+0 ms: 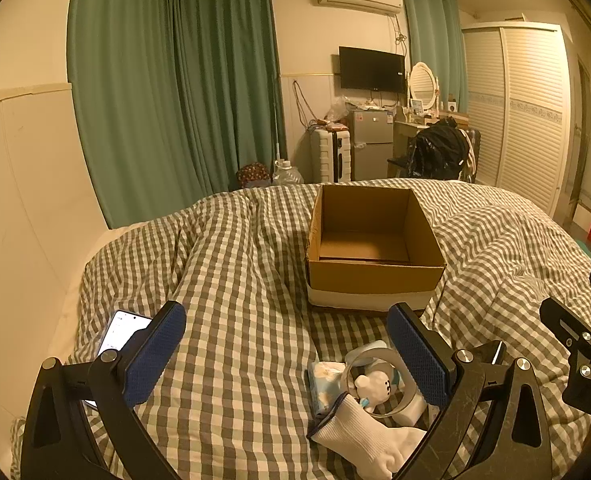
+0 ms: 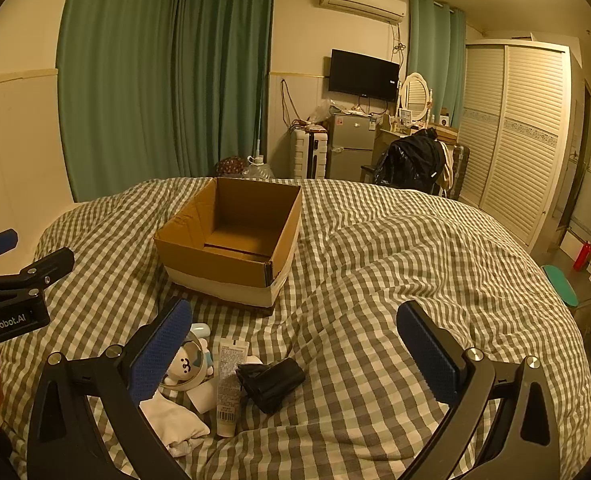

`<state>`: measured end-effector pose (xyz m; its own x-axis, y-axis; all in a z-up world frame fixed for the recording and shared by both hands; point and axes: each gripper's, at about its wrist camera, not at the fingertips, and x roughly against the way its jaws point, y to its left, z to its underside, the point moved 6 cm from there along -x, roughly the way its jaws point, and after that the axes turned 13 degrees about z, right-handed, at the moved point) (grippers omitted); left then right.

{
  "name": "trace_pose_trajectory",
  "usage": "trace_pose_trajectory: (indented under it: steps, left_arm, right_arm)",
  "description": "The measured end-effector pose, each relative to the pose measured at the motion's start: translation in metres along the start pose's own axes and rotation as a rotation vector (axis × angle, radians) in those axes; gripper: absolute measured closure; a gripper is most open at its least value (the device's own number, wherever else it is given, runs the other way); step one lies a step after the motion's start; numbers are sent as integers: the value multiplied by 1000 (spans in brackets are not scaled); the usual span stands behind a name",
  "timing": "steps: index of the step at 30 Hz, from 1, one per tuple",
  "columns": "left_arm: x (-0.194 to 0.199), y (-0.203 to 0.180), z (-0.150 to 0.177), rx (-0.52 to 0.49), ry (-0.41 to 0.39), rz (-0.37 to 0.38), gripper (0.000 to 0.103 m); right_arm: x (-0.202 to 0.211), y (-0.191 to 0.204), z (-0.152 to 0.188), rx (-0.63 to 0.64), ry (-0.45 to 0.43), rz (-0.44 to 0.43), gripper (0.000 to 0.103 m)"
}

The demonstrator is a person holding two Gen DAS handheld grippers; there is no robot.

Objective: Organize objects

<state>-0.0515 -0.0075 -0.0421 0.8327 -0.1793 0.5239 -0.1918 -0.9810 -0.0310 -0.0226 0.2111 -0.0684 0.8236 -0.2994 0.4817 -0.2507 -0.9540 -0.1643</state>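
We are seeing a grey-and-white checked quilt lying under a brown cardboard box with a white band at its base. Near the box a white sock is lying, and blue pads are facing it. Green curtains are hanging beyond the box.

Phone half hidden behind left gripper finger; sock toe behind right finger; tube print unreadable
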Motion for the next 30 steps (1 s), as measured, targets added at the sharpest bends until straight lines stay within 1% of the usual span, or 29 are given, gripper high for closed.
trace_pose_trajectory:
  steps: [10, 15, 30]
  left_arm:
    - [1, 0, -2, -5, -15, 7, 0]
    - [1, 1, -3, 3, -13, 16, 0]
    - [4, 1, -3, 9, -6, 30, 0]
  right_arm:
    - [-1, 0, 0, -4, 7, -11, 0]
    - [-2, -1, 1, 0, 8, 2, 0]
    - [4, -2, -2, 10, -3, 4, 0]
